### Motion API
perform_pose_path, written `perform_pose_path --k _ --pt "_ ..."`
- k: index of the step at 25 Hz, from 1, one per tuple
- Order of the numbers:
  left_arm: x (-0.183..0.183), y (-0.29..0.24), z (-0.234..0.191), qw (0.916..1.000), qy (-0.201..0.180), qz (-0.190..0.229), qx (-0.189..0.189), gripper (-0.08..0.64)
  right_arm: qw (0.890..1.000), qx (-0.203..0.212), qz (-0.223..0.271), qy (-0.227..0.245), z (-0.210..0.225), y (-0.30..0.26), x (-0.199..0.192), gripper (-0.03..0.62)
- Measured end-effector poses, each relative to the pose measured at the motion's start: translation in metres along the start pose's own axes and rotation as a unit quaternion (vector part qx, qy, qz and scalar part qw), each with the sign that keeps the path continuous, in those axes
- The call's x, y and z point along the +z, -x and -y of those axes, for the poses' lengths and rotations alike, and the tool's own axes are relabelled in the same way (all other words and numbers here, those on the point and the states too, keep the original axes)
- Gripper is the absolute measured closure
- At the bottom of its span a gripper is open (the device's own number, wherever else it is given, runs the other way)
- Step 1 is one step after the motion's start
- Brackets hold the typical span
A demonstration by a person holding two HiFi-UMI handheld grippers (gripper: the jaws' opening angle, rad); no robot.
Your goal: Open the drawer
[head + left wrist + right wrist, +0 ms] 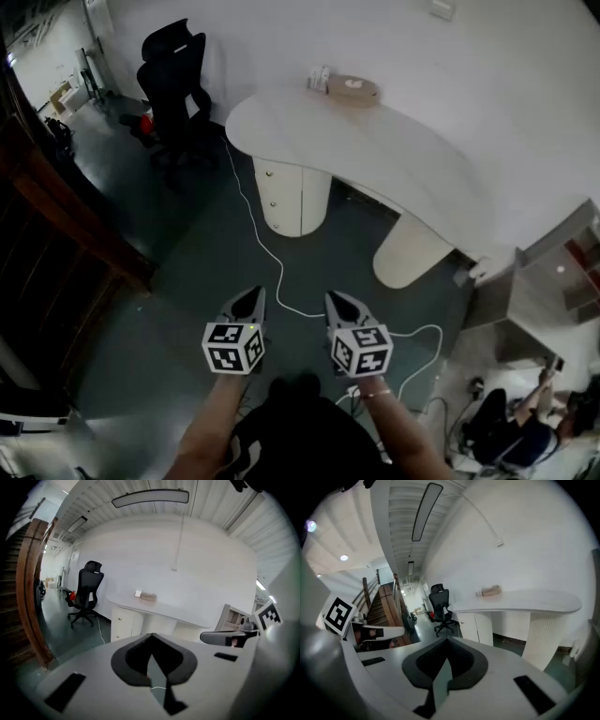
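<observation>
Dark grey-green flooring [187, 244] runs from a plain white wall [487, 84] to a brown wooden staircase [56, 225] at the left of the head view. A curved white desk [375, 141] stands against the wall. A white rounded drawer pedestal [298, 192] carries its left end and a ribbed white cylindrical leg [410, 253] its right. Three small knobs [269, 199] run down the pedestal's front, and the drawers [279, 183] appear flush, none pulled out. A flat tan box [352, 88] lies on the desk top near the wall. A black office chair [173, 84] stands on the flooring left of the desk, apart from it. A thin white cable [258, 234] trails from beside the pedestal toward the lower edge of the head view. A seated person [511, 427] is partly visible at lower right.

The left gripper [256, 296] is held in the air above the flooring, well apart from the pedestal, aimed toward it and tilted slightly down. Its own view shows the jaws closed together with nothing between them. The right gripper [335, 300] is held just beside it at the same level, likewise aimed toward the desk. Its jaws also meet at the tips and hold nothing. Neither gripper touches the pedestal, the desk or the cable.
</observation>
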State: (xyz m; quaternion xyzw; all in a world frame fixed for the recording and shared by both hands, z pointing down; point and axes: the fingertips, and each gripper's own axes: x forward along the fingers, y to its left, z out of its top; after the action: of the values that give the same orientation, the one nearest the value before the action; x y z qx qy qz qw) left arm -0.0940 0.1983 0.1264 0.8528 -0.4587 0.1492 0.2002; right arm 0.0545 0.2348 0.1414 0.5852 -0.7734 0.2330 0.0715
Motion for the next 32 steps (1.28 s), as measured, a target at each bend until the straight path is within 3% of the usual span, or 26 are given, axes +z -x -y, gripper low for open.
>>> perform_pose_path --k 18,27,32 --pt "0.018 -0.023 0.008 0.9994 -0.018 0.017 0.024 0.550 1.000 0.006 0.002 -0.018 0.030 0.008 -0.004 0.588" --pt "0.021 -0.051 -0.014 0.9995 -0.002 0.004 0.031 0.447 1.000 0.024 -0.014 -0.011 0.030 -0.016 -0.001 0.588" --pt "0.018 -0.083 -0.044 0.9994 0.014 -0.013 0.030 0.417 0.999 0.012 -0.029 -0.008 0.039 -0.054 0.006 0.588"
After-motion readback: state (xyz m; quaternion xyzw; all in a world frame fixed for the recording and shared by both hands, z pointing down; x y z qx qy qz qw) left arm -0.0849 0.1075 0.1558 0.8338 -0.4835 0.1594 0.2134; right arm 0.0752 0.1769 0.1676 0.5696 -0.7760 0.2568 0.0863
